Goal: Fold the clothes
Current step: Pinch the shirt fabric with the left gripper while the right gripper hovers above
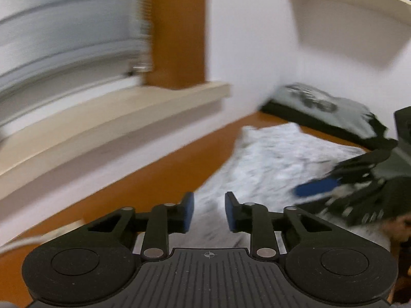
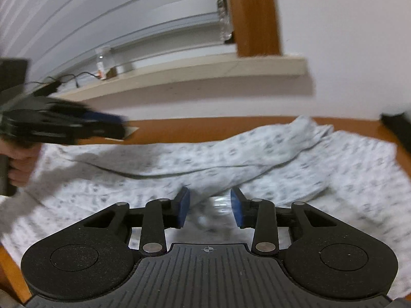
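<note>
On the orange table (image 2: 257,124) a white patterned garment (image 2: 231,159) is lying spread out, one sleeve folded across its middle. Over its near edge the right gripper (image 2: 210,206) is hovering with jaws apart, gripping nothing. At the cloth's left end the left gripper (image 1: 209,211) is likewise gaping, empty, a hand (image 2: 21,165) holding its handle. Beyond the table a windowsill (image 2: 205,70) is running along the wall.

garment (image 2: 231,159): white, grey speckle print | table (image 1: 143,187): orange-brown | hand-held gripper pads (image 2: 183,208): blue
</note>
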The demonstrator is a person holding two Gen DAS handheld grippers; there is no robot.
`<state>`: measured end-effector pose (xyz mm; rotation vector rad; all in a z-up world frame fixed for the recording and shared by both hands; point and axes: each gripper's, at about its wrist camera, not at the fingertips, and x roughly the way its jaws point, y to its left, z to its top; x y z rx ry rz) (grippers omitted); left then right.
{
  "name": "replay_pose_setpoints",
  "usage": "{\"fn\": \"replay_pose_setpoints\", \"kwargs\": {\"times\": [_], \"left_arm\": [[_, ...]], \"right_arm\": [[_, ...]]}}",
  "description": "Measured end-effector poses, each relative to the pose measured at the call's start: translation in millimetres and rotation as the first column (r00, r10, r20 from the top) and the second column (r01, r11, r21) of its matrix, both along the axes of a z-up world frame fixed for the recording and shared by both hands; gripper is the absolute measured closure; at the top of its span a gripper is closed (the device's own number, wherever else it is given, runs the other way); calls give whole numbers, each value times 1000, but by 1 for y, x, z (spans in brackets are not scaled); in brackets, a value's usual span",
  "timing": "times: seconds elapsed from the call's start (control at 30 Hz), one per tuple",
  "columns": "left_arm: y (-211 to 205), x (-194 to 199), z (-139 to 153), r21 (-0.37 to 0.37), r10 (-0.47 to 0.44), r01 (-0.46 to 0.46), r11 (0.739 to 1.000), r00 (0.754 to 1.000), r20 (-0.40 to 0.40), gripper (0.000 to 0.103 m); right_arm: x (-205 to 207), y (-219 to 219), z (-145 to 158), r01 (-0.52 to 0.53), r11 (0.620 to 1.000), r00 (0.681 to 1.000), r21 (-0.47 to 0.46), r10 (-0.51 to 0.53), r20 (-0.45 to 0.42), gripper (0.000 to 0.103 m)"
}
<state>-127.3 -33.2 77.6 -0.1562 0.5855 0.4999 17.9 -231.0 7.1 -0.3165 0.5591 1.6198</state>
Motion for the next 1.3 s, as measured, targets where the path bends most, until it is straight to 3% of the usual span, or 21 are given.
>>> {"fn": "replay_pose_setpoints", "kwargs": {"times": [0.07, 0.13, 0.17, 0.3, 0.57, 0.67, 0.77, 0.83, 0.93, 1.07, 1.1, 1.2, 1.3], "left_arm": [[1, 28, -4, -9, -60, 60, 998, 998, -5, 75], [1, 44, -7, -30, -105, 105, 994, 994, 0, 92], [1, 52, -8, -39, -130, 129, 991, 992, -1, 95], [-3, 75, -11, -27, -203, 202, 979, 979, -15, 99], [6, 100, -9, -46, -253, 251, 967, 967, -33, 99], [6, 111, -12, -63, -302, 298, 952, 951, -62, 97], [2, 124, -20, -48, -327, 323, 945, 934, -141, 96], [0, 131, -27, -34, -330, 329, 944, 928, -175, 80], [2, 136, -35, 0, -307, 313, 950, 929, -209, 76], [3, 137, -38, 71, -272, 296, 953, 933, -234, 89], [2, 136, -38, 87, -274, 303, 949, 930, -244, 99], [7, 128, -21, 110, -251, 272, 956, 952, -172, 102], [35, 106, 14, 44, -144, 142, 989, 988, 58, 102]], "right_arm": [[-3, 4, -1, 2, 1000, 1000, -8, -3, -18, 66], [-6, 9, -3, 5, 1000, 999, -15, -5, -35, 65], [-6, 9, -3, 4, 1000, 999, -13, -5, -36, 65], [-11, 7, -1, -18, 1000, 1000, 1, 18, -13, 64], [-40, 1, 6, -140, 990, 987, 32, 137, 83, 64], [-51, -1, 9, -186, 982, 976, 40, 180, 120, 64], [-53, -1, 4, -180, 984, 976, 0, 178, 122, 64], [-52, -3, 1, -176, 984, 978, -12, 176, 113, 64], [-52, -5, -3, -175, 985, 978, -9, 174, 111, 64], [-55, -7, -3, -175, 984, 976, -5, 174, 132, 63], [-55, -7, -3, -175, 984, 976, -5, 174, 133, 63], [-53, -8, -3, -176, 984, 977, -6, 176, 123, 63], [-52, -9, -2, -177, 984, 978, -8, 177, 115, 63]]}}
